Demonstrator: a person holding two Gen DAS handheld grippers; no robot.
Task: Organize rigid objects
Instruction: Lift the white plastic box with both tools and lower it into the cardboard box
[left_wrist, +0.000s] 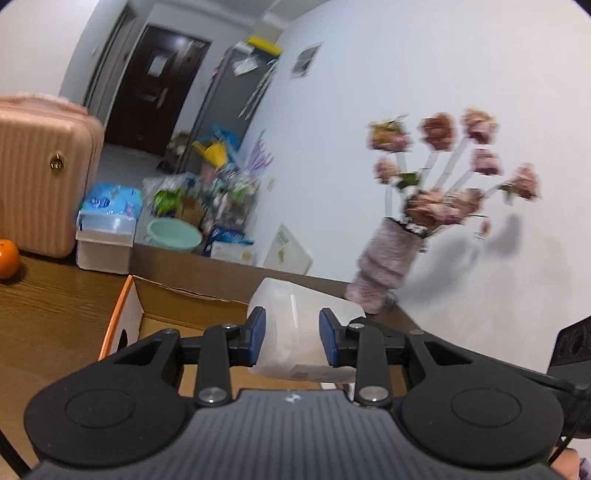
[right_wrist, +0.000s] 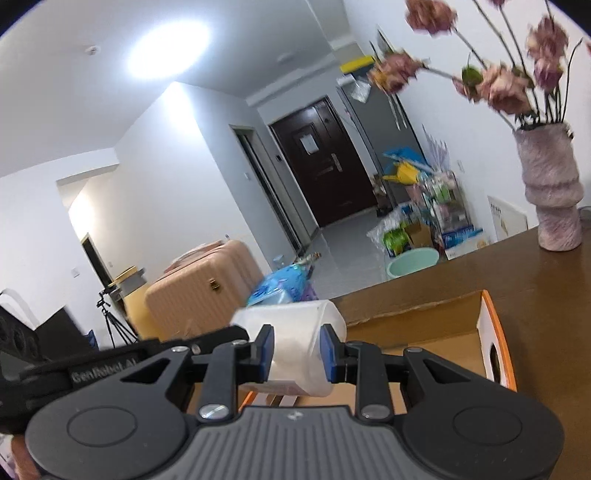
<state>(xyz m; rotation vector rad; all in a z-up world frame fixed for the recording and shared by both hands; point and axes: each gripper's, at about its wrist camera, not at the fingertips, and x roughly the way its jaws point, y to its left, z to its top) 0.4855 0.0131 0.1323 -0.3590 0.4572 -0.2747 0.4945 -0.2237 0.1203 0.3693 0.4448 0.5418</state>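
Observation:
Both grippers are shut on one translucent white plastic container. In the left wrist view my left gripper (left_wrist: 291, 341) clamps the container (left_wrist: 295, 325) between its blue pads, above an open cardboard box (left_wrist: 173, 295) with an orange edge. In the right wrist view my right gripper (right_wrist: 297, 354) clamps the same container (right_wrist: 291, 332) from the other end, above the box (right_wrist: 424, 332). The box floor below the container is mostly hidden by the grippers. The other gripper's black body shows at the right edge of the left view (left_wrist: 572, 343) and at the left of the right view (right_wrist: 92, 365).
The box sits on a brown wooden table (left_wrist: 55, 295). An orange (left_wrist: 7, 258) and a pink suitcase (left_wrist: 40, 173) stand at the table's left. A pink vase of dried flowers (left_wrist: 384, 266) stands by the wall at the back right. Bags and a basin clutter the floor beyond.

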